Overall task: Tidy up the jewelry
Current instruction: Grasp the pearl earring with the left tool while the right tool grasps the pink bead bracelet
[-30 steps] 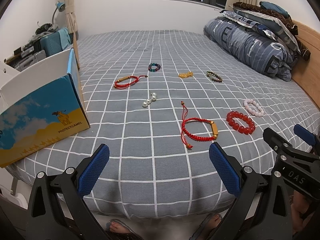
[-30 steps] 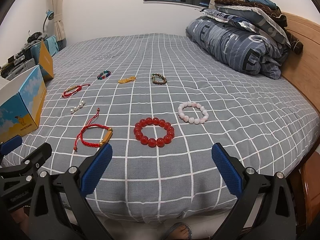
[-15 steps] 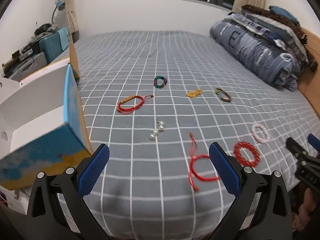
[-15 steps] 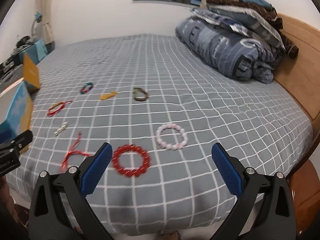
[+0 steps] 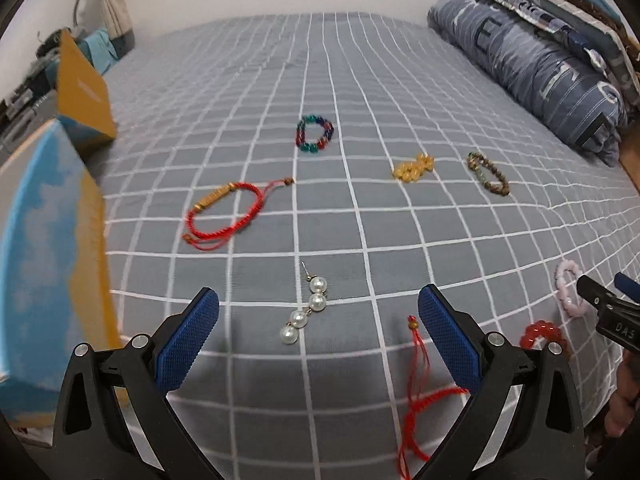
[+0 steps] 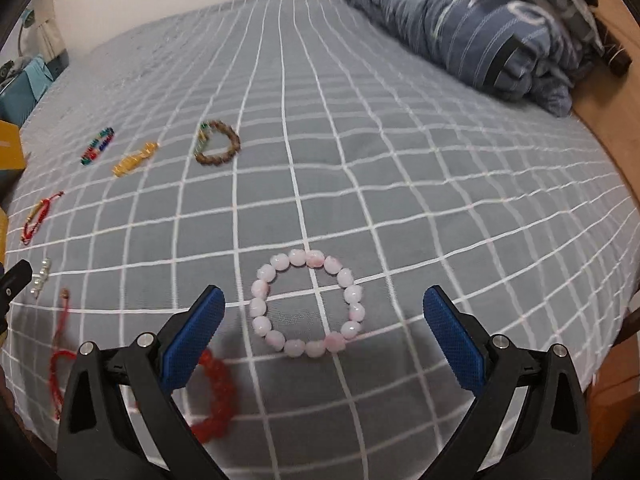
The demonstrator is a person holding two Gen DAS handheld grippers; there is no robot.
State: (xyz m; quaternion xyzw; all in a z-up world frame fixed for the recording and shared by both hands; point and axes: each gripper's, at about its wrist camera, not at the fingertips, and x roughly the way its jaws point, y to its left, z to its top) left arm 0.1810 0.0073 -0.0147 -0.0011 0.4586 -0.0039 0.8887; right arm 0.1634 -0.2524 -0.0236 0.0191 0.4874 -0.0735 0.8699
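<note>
Hovering with both claws spread wide and empty, I had my left gripper [image 5: 318, 334] framing the pearl earrings [image 5: 306, 311] and my right gripper [image 6: 324, 330] around the pink bracelet [image 6: 307, 304] on the near bedspread [image 6: 360, 160], judging pickup came next: lower, then pinch.

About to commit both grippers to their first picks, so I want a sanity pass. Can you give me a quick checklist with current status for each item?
1. Left gripper open: ok.
2. Pearl earrings lying between the left fingers: ok.
3. Right gripper open: ok.
4. Pink bead bracelet between the right fingers: ok.
5. Red bead bracelet clear of the right gripper's path: not ok, partly hidden behind one finger.
6. Box open to receive items: cannot tell; its opening is out of view.
</note>
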